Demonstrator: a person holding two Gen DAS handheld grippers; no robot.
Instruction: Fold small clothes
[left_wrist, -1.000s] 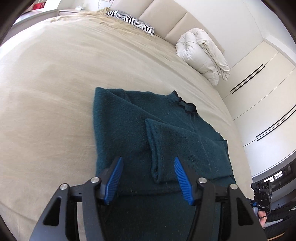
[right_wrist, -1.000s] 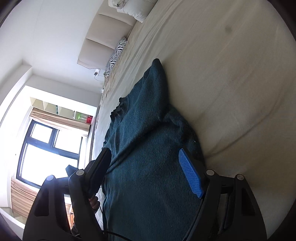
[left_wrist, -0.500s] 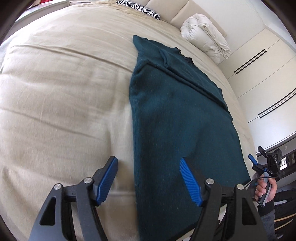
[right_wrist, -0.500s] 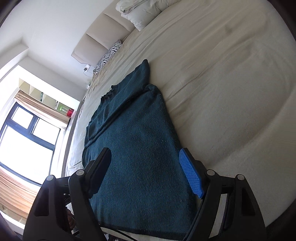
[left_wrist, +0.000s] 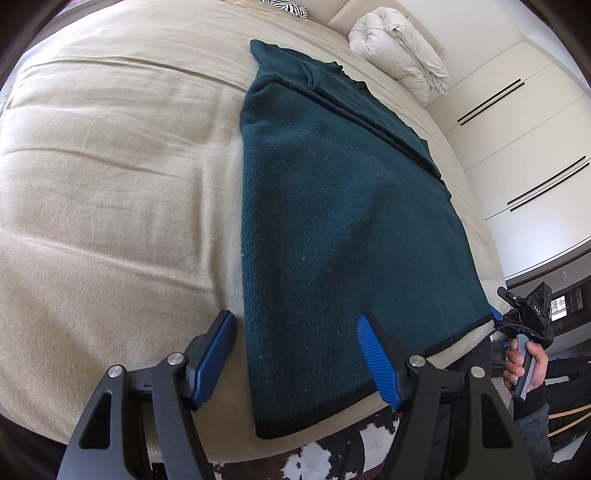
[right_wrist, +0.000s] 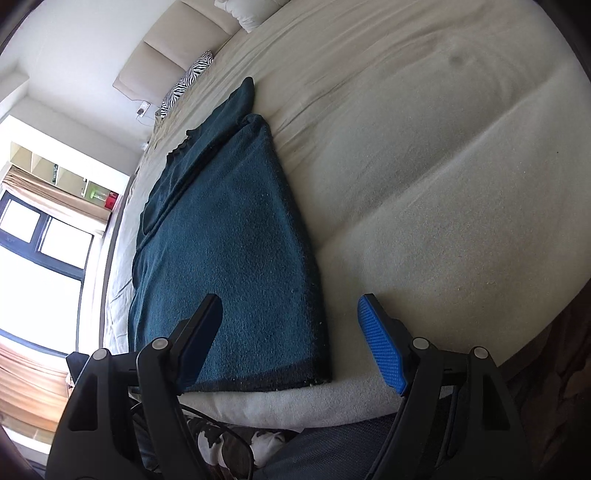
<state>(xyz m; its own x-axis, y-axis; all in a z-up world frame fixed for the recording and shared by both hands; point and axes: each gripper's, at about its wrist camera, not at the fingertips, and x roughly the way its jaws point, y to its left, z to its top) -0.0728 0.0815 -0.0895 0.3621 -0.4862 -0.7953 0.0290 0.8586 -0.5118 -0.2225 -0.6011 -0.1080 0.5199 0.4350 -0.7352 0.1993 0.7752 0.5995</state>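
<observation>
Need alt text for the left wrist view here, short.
A dark teal sweater lies flat on a beige bed, sleeves folded in, hem nearest the camera. The left tool hovers open over the hem's left corner, holding nothing. At the right edge, a hand holds the other tool.

A big bed (left_wrist: 110, 177) with a beige cover fills most of both views. At its far end is a padded headboard (right_wrist: 162, 48). A zebra-striped pillow (right_wrist: 188, 79) lies by the headboard. A rolled-up white blanket (left_wrist: 402, 62) sits near it. White closet doors (left_wrist: 517, 147) with thin dark handles stand along one side. On the other side is a bright window (right_wrist: 40, 240) with tan curtains (right_wrist: 48, 192). A black-and-white cowhide rug (left_wrist: 332, 458) lies on the floor below the bed.
</observation>
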